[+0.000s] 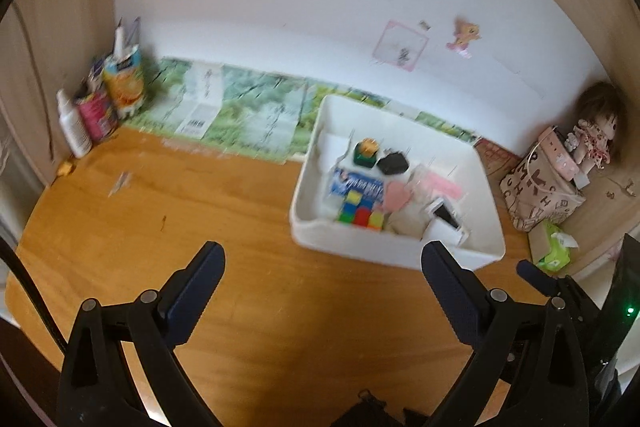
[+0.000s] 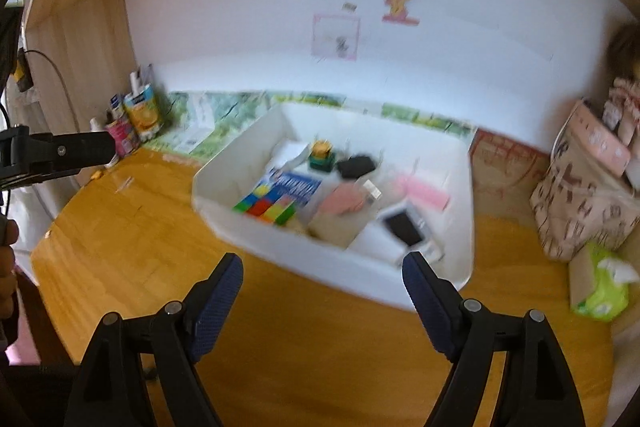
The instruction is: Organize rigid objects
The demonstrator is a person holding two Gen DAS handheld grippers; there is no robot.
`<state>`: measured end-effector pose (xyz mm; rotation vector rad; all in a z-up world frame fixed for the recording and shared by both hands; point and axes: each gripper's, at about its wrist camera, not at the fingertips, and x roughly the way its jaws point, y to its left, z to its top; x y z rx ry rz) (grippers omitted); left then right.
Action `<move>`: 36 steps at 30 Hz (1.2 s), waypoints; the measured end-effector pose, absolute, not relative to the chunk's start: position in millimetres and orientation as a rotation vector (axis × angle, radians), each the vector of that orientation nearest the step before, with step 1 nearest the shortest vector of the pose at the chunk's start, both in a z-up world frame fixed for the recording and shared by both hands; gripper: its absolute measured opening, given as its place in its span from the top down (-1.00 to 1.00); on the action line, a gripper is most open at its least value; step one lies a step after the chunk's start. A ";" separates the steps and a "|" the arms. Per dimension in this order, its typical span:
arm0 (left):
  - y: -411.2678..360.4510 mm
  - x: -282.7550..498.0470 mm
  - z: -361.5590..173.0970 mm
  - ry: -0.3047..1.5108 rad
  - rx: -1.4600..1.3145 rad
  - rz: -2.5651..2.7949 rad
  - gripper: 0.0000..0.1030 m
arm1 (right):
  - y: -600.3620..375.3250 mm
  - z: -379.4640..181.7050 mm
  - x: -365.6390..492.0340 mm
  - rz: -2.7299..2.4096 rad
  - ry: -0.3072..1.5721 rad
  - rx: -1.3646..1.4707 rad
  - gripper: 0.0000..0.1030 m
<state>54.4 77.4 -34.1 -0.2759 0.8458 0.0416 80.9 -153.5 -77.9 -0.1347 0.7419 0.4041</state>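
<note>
A white bin stands on the wooden desk near the back wall. It holds a colour cube, a blue booklet, a black pouch, a green and yellow block, pink items and a phone-like box. My left gripper hangs open over bare desk, left of and before the bin. My right gripper is open in front of the bin's near wall, with nothing between its fingers.
Cans and bottles crowd the back left corner. A patterned bag, a doll and a green tissue pack sit at the right. Green printed sheets lie along the wall. The other gripper shows at left.
</note>
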 end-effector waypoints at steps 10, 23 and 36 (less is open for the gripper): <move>94.3 42.5 -64.1 0.950 -0.320 0.015 -0.92 | -142.6 -79.6 42.1 0.357 0.870 -0.121 -0.60; 50.0 23.7 -60.8 1.022 -0.228 -0.074 -0.92 | -163.7 -83.2 12.0 0.194 1.035 0.038 -0.77; 35.2 19.6 -13.2 0.977 -0.234 -0.052 -0.99 | -167.0 -50.2 8.1 0.234 1.044 0.108 -1.00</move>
